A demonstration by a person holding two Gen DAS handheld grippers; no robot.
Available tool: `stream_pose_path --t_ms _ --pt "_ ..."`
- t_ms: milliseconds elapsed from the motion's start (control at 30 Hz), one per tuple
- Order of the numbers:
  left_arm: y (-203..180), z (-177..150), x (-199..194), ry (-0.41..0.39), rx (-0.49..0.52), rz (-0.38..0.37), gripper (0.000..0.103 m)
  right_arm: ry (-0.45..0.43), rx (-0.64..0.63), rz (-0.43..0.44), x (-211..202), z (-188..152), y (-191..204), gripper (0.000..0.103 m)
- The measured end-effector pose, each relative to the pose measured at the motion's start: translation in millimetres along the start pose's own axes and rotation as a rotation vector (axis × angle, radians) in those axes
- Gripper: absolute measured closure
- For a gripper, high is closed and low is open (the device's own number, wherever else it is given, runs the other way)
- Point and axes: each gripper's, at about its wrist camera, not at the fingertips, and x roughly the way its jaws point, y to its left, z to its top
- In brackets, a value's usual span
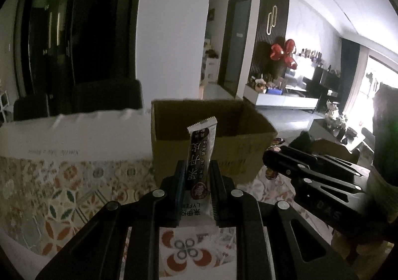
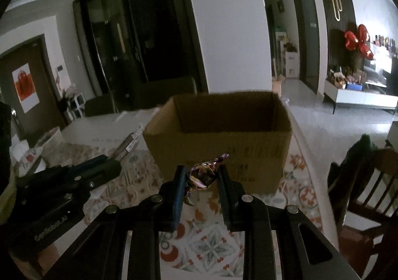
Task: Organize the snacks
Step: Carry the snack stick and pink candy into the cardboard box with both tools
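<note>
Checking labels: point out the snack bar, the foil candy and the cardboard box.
snack bar (image 1: 200, 155), left wrist view, middle of the dark wrapper between the pads.
foil candy (image 2: 201, 174), right wrist view, crinkled foil body between the pads.
cardboard box (image 2: 223, 145), right wrist view, its near outer wall.

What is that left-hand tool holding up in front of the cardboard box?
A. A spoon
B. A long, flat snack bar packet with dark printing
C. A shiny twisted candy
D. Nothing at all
B: in the left wrist view, the left gripper has its jaws shut on a snack bar packet standing upright before the cardboard box.
</note>
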Motion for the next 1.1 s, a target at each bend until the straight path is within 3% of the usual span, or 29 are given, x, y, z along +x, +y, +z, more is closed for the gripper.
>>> stream_pose_path --t_ms 233,533,1033,1100 --pt "-6 30 7 -0.043 0.04 0.017 0.084 -0.054 -0.007 -0.01 -1 27 -9 0.076" --pt "-4 57 44 -0.033 0.053 0.023 0.084 -0.075 -0.031 -0.032 18 60 -22 0.076" --pt "-2 81 114 0.029 0.083 0.077 0.083 -0.024 -0.032 -0.058 72 92 -49 0.076" --pt "1 82 121 0.039 0.081 0.085 0.08 -0.012 -0.029 -0.065 78 92 -51 0.076"
